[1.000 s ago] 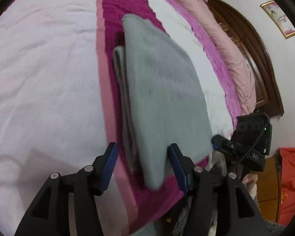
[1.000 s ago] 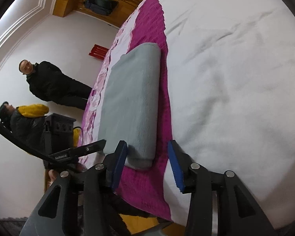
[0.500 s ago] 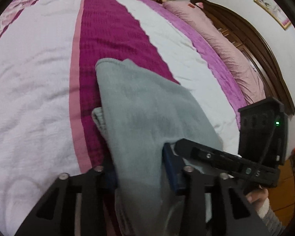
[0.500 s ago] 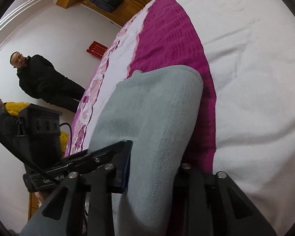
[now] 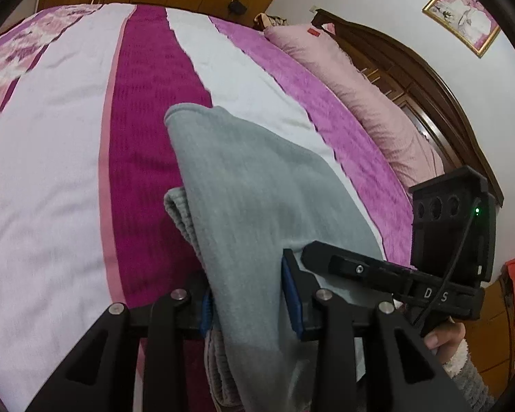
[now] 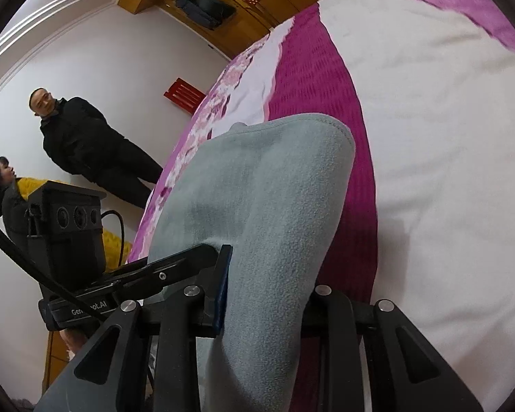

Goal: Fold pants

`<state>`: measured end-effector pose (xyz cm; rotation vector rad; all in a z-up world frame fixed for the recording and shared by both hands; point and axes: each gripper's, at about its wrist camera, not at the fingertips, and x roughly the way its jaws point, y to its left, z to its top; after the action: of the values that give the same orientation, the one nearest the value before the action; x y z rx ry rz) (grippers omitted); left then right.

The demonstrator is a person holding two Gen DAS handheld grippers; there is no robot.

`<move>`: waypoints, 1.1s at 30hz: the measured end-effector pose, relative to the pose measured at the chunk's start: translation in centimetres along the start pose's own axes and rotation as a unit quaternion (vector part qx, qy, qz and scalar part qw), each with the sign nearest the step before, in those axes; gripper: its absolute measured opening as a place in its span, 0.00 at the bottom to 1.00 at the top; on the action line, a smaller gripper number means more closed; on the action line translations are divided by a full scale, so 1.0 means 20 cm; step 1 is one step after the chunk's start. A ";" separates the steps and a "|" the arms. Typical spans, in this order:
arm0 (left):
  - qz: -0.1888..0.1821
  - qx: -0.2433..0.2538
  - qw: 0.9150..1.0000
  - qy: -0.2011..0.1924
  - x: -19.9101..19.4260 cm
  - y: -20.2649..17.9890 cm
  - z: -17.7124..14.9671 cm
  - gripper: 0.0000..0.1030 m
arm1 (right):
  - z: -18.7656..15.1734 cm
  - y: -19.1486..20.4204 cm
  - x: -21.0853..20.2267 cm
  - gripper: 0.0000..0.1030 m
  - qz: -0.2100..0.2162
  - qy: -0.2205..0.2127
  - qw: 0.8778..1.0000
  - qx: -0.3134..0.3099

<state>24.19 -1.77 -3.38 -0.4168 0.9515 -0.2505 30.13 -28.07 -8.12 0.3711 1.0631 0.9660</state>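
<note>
The left gripper (image 5: 250,295) and the right gripper (image 6: 267,295) each pinch the near end of the grey pants (image 5: 250,185), which are already folded into a long strip. From both grippers the strip runs away toward 12 o'clock, and its far end seems to rest on the magenta stripe of the bed cover (image 5: 51,137). Both hands are equally near, side by side, so I think the next fold goes along this axis. A pink pillow (image 5: 367,103) and a wooden headboard (image 5: 429,79) lie at 2 o'clock.

striped bed (image 5: 51,158), grey pants (image 5: 250,185), pink pillow (image 5: 367,103)
</note>
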 end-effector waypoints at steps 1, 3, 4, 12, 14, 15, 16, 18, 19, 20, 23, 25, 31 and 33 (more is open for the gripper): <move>0.000 -0.001 1.000 -0.001 0.00 0.01 0.04 0.35 | 0.06 -0.01 0.00 0.26 -0.001 0.000 1.000 -0.002; 0.001 -0.001 1.000 -0.003 0.05 0.01 0.15 0.35 | 0.15 -0.04 0.01 0.26 -0.002 0.000 1.000 -0.001; 0.002 0.000 1.000 -0.004 0.08 0.02 0.20 0.35 | 0.21 -0.07 0.01 0.26 -0.003 0.002 1.000 0.000; 0.009 -0.004 1.000 -0.018 0.41 0.15 0.58 0.35 | 0.62 -0.26 0.17 0.26 -0.015 0.014 1.000 -0.011; 0.011 -0.005 1.000 -0.018 0.50 0.19 0.66 0.35 | 0.70 -0.33 0.22 0.26 -0.015 0.016 1.000 -0.009; 0.013 -0.003 1.000 -0.016 0.56 0.21 0.70 0.35 | 0.74 -0.36 0.25 0.26 -0.014 0.017 1.000 -0.006; 0.015 0.000 1.000 -0.015 0.60 0.22 0.73 0.35 | 0.76 -0.40 0.27 0.26 -0.015 0.019 1.000 -0.005; 0.016 0.000 1.000 -0.016 0.69 0.26 0.79 0.35 | 0.81 -0.47 0.31 0.26 -0.018 0.022 1.000 -0.005; 0.018 0.001 1.000 -0.016 0.73 0.28 0.81 0.36 | 0.84 -0.50 0.34 0.27 -0.019 0.024 1.000 -0.006; 0.019 0.000 1.000 -0.017 0.76 0.29 0.83 0.36 | 0.86 -0.54 0.36 0.27 -0.019 0.025 0.999 -0.004; 0.028 -0.012 0.999 -0.013 0.90 0.36 0.84 0.36 | 0.89 -0.64 0.43 0.27 -0.018 0.030 0.999 0.011; 0.036 -0.009 0.999 -0.010 0.96 0.39 0.83 0.38 | 0.89 -0.71 0.49 0.27 -0.025 0.038 0.999 0.016; 0.005 -0.007 0.999 -0.036 0.98 0.46 0.78 0.42 | 0.85 -0.78 0.50 0.28 0.002 0.018 1.000 0.001; 0.003 -0.009 0.999 -0.033 0.97 0.46 0.77 0.43 | 0.87 -0.77 0.51 0.30 0.002 0.019 1.000 0.001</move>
<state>48.04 2.70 -13.85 -0.4367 0.8907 -0.2205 54.05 -25.17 -16.05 0.3578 1.0990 0.9789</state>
